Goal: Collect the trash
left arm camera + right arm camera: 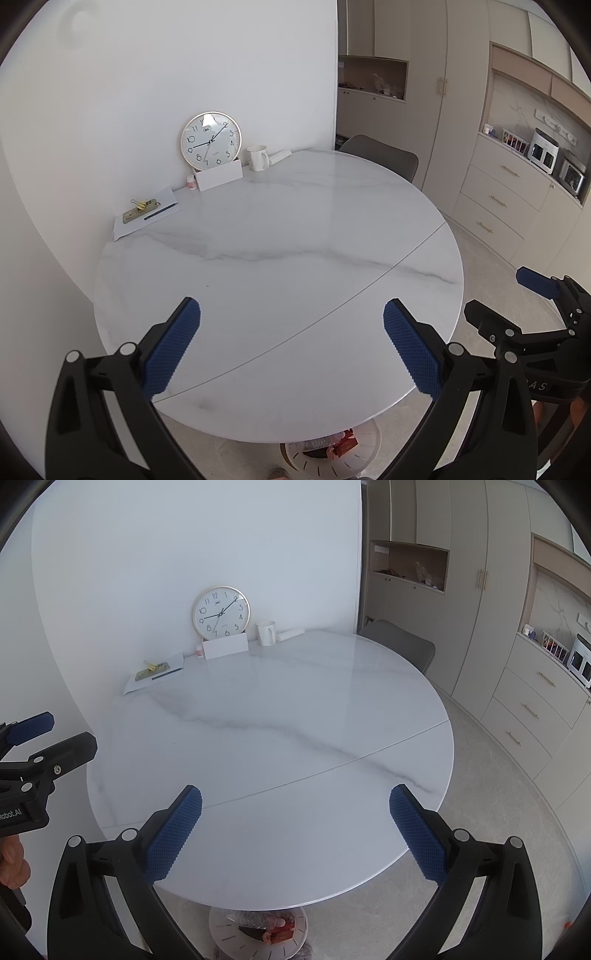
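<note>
A white bin (pixel 354 459) stands on the floor under the near edge of the round marble table (pixel 280 266). It holds red and dark wrappers (pixel 341 445). The bin (pixel 229 938) and its trash (pixel 271 932) also show in the right wrist view. My left gripper (pixel 291 325) is open and empty above the near part of the table. My right gripper (pixel 295 812) is open and empty too, beside it on the right. Each gripper shows at the edge of the other's view, the right one (pixel 517 306) and the left one (pixel 48 738).
At the table's far side against the wall stand a clock (pixel 210 140), a white card box (pixel 218 176), a mug (pixel 258 158), a small bottle (pixel 191 182), and papers with a pen and binder clip (pixel 146 214). A grey chair (pixel 384 155) sits behind. Cabinets (pixel 498 195) line the right.
</note>
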The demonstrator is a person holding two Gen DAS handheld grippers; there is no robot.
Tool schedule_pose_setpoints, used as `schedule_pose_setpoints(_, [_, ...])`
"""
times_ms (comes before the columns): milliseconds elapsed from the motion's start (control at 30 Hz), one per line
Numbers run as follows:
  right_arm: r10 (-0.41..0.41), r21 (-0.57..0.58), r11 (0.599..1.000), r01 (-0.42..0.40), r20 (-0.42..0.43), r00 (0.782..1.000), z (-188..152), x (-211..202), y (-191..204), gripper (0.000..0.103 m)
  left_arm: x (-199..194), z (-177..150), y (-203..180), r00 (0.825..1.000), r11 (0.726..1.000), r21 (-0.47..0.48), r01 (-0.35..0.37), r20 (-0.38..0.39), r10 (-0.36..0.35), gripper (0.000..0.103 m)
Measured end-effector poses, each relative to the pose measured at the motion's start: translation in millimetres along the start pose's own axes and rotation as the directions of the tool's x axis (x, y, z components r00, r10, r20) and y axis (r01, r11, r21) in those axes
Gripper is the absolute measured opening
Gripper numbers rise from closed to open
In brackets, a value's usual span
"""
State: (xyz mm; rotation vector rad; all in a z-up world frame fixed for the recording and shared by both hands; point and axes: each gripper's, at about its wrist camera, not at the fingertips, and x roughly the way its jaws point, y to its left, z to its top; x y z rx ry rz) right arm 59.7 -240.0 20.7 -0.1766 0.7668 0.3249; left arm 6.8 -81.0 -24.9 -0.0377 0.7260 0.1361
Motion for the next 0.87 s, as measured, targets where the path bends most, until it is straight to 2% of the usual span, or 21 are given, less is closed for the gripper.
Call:
schedule_pose_setpoints(200, [0.001,0.001,1.0,-0.001,-0.002,1.0,-1,1,0,0.101,0,1,-3,1.0,1.0,0.0,0.03,-0.002,-0.03,0.095])
schedule_pose_setpoints(567, [0.005,0.004,1.0,-0.005,-0.004,1.0,-4,2,0,0.101,0,3,-4,1.0,1.0,-0.005,0.009,0.021,-0.009,0.095])
schedule_pose_setpoints(867, [0.003,0.011,1.0,-0.003,-0.005,1.0,-7,1,-2,0.101,2,2,-13,1.0,1.0,0.014,0.004,0.007,-0.004,0.095])
